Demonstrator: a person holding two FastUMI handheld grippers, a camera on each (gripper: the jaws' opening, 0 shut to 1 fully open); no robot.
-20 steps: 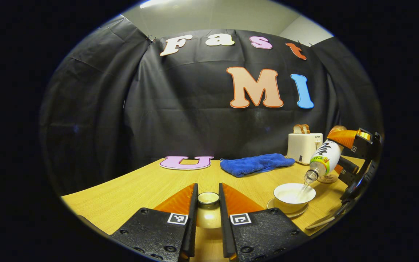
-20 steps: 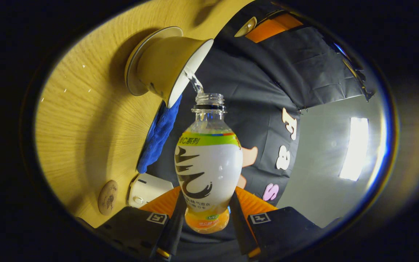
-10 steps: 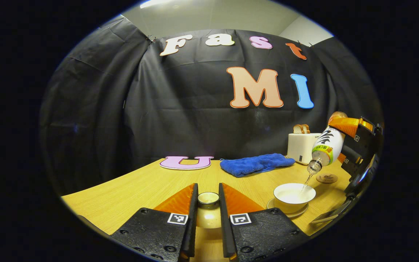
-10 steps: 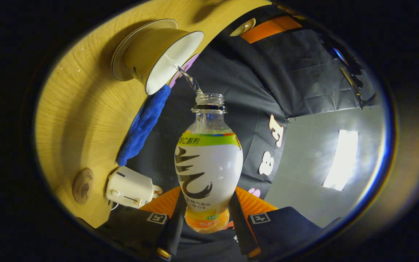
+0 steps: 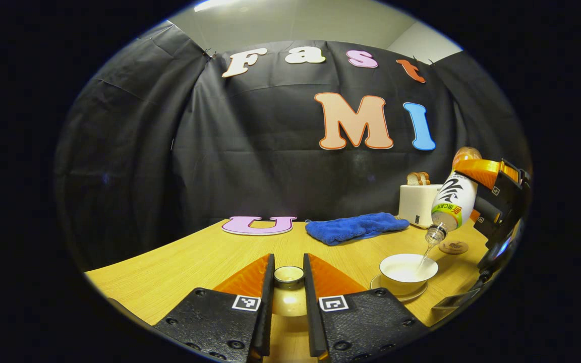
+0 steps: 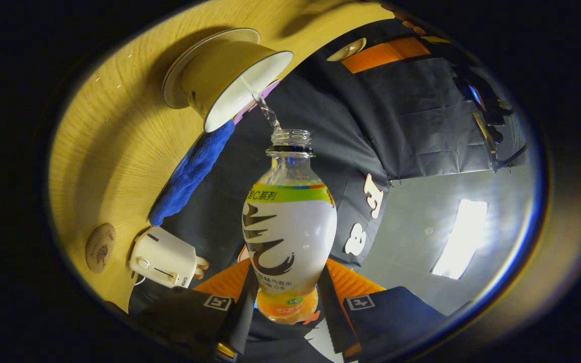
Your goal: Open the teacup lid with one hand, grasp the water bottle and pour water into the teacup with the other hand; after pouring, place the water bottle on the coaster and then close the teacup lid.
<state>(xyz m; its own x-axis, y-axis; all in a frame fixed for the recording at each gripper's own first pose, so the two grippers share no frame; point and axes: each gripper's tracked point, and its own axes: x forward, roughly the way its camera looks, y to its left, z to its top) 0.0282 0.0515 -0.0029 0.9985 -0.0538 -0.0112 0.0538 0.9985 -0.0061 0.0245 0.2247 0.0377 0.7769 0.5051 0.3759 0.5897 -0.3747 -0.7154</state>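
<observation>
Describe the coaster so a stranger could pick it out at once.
Start at the white toaster at the table's far right. Just in front of it, past the teacup, lies the coaster. It is a small flat brown disc with a dark design, the one flat round thing lying bare on the wood.

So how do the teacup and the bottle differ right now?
The teacup stands upright on its saucer, while the bottle is tipped mouth-down above it. The teacup rests on the table; the bottle is held in the air by the right gripper. The teacup is wide and low; the bottle is tall and narrow. Both are open at the top, joined by a thin stream of water.
</observation>
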